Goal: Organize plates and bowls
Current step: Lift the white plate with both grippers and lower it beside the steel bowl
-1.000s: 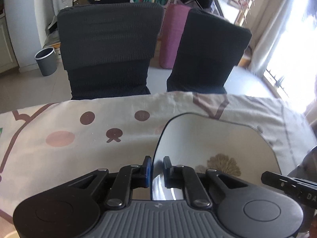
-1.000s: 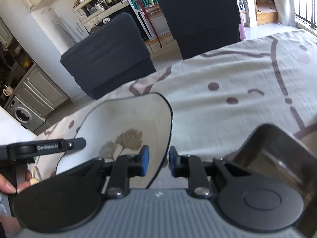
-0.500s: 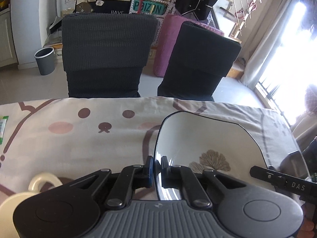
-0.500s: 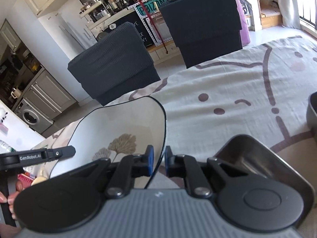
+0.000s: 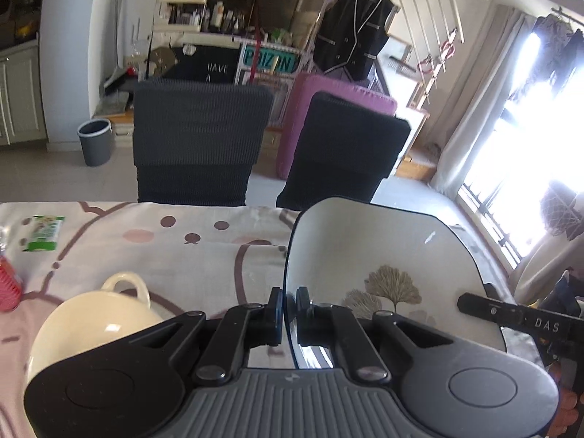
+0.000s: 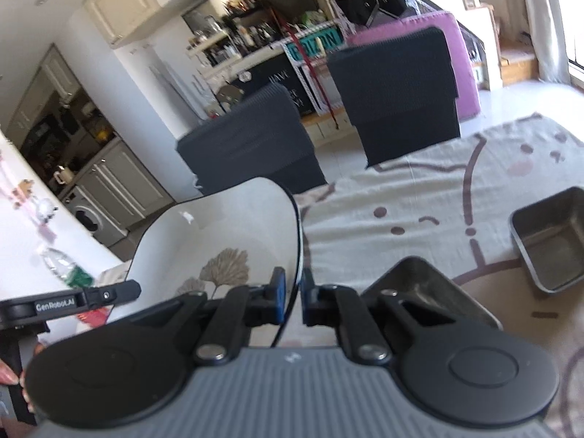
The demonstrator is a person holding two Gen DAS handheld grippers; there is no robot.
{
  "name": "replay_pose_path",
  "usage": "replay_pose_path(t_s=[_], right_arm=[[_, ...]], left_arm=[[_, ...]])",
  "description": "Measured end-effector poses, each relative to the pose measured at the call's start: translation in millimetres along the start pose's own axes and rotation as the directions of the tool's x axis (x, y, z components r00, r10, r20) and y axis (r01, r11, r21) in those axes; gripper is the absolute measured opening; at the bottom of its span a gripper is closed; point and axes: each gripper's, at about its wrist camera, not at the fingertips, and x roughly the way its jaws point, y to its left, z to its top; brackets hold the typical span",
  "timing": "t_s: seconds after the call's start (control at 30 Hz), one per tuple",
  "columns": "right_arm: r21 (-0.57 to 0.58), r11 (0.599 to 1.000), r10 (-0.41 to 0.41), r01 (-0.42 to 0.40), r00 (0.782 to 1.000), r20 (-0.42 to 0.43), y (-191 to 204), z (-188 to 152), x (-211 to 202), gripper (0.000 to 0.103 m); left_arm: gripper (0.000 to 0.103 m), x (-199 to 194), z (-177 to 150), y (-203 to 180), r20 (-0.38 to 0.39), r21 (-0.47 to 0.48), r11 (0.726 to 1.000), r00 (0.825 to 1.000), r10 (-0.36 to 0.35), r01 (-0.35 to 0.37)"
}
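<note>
A large white plate [image 5: 379, 255] with a black rim and a tan leaf print is held up off the table between both grippers. My left gripper [image 5: 288, 308] is shut on its left rim. My right gripper [image 6: 292, 294] is shut on its right rim; the plate [image 6: 226, 233] fills the left of the right wrist view. A cream bowl with a loop handle [image 5: 95, 317] sits on the tablecloth below the left gripper. Two dark metal square bowls rest on the cloth, one [image 6: 427, 288] under the right gripper and one [image 6: 551, 241] farther right.
The table wears a cream cloth with brown lines and dots [image 5: 204, 241]. Two dark chairs [image 5: 197, 146] stand at its far edge. A green packet [image 5: 43, 233] and a red item [image 5: 7, 284] lie at the left. A water bottle [image 6: 62, 264] lies beyond the plate.
Both grippers have lifted the plate higher above the table. The cream bowl and a second metal bowl have come into view below.
</note>
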Motion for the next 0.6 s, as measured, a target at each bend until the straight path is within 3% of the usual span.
replay_pose_path(t_s=[0.33,0.6], right_arm=[[-0.067,0.997,0.04,-0.036,0.997,0.06,14,-28,-110,0.008],[-0.094,0.995,0.032,-0.034,0.999,-0.03,12,-77,-126,0.008]], left_arm=[[0.008,-95,-65,-33,0.021,-0.04,0.999,1.0,-0.016,0.017],[0.008,-110,-136,-23,-0.044,-0.094,0.996,0.999,-0.01,0.006]])
